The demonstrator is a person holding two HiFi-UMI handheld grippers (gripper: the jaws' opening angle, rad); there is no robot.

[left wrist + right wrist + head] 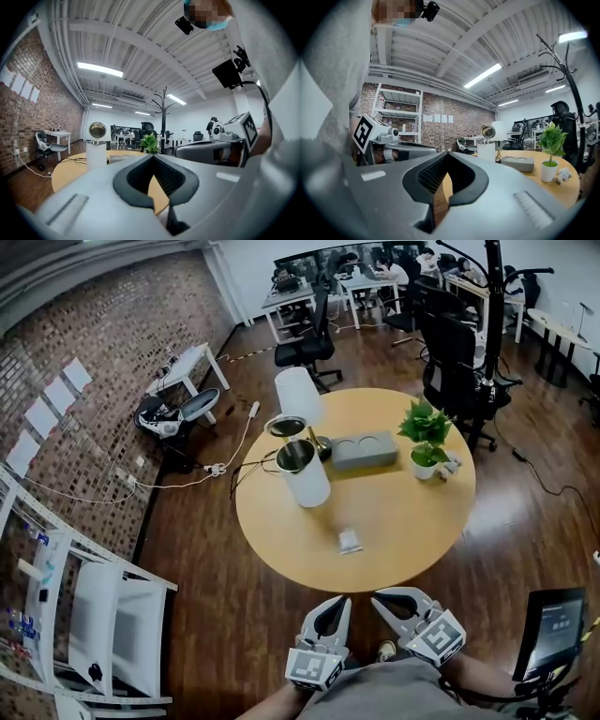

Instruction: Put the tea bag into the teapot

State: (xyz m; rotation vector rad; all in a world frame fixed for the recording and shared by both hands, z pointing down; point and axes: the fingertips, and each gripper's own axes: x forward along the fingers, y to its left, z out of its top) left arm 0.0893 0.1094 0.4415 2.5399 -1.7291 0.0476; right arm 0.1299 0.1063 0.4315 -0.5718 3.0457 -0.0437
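Now, left tool (pixel 340 602): jaws together, nothing between them, held low in front of the person, short of the near edge of the bench (pixel 412 521).
Right tool (pixel 378 597): jaws together, empty, just beside the left one.
Tea bag (pixel 350 541): lying flat on the bench near its front edge, apart from both tools.
Teapot (pixel 303 472): white, upright, lid tipped open, behind and left of the tea bag.
Plant (pixel 426 435): potted, on the bench's right side.
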